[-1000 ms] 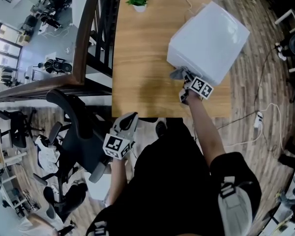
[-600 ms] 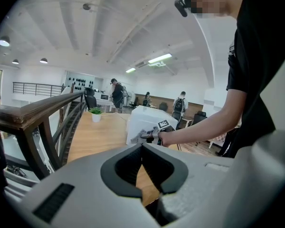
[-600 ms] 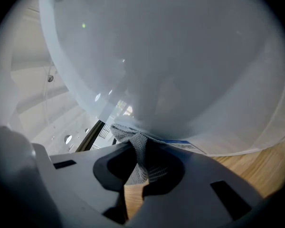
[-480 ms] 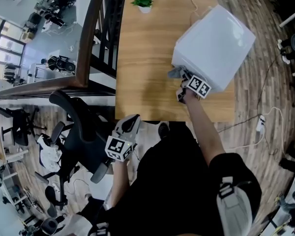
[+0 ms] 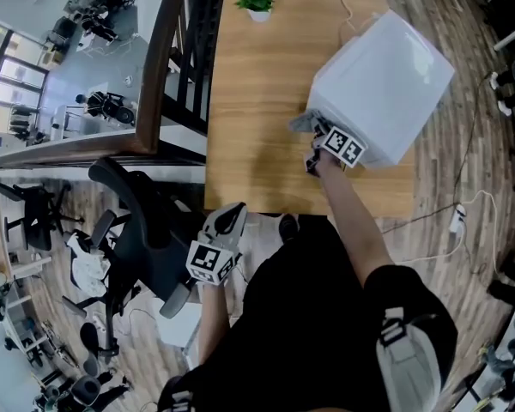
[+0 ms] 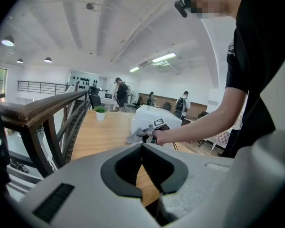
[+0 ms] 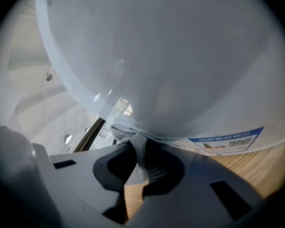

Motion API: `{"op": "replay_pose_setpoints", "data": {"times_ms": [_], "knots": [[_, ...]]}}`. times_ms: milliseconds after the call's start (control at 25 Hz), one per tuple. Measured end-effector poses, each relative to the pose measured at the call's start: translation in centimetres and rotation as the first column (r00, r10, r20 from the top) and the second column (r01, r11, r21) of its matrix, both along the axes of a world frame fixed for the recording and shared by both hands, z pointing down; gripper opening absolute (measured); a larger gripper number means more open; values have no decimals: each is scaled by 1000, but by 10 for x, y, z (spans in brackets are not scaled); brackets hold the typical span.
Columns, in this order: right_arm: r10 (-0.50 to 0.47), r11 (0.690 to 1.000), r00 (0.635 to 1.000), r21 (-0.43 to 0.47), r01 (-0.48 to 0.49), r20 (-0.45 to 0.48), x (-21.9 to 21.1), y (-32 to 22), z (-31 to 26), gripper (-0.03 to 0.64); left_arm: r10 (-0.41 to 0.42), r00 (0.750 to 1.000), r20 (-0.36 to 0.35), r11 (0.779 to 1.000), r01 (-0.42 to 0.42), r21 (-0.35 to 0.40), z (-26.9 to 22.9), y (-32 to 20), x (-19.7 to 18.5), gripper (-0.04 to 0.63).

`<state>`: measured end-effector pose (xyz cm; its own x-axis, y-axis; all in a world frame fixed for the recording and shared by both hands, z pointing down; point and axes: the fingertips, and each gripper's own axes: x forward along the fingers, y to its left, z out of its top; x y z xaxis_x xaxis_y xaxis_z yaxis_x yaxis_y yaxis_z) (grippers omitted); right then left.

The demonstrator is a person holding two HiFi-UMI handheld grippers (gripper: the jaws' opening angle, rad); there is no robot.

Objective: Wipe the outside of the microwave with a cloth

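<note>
Now the right tool (image 5: 316, 136) pinches the grey knitted cloth (image 5: 301, 124) against the white boxy microwave (image 5: 386, 71), mid-wipe; next it should slide along. The left tool (image 5: 226, 220) is closed, empty.

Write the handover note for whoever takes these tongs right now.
Right tongs: shut on the grey cloth, which is pressed to the microwave, low on its near side.
Left tongs: shut, empty, held short of the table.
Done: the cloth is on the microwave; how much is wiped cannot be told.
Left: probably the top and the other sides.
</note>
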<state>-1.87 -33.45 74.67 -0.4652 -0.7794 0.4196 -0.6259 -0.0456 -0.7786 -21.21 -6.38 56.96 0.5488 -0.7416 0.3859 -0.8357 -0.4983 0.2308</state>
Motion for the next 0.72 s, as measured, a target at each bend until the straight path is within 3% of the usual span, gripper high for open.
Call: {"op": "replay_pose_setpoints", "data": {"times_ms": [720], "knots": [[53, 998, 998, -36, -52, 32, -16, -11, 29, 29, 28, 999, 19, 998, -27, -50, 4, 10, 13, 2]]}}
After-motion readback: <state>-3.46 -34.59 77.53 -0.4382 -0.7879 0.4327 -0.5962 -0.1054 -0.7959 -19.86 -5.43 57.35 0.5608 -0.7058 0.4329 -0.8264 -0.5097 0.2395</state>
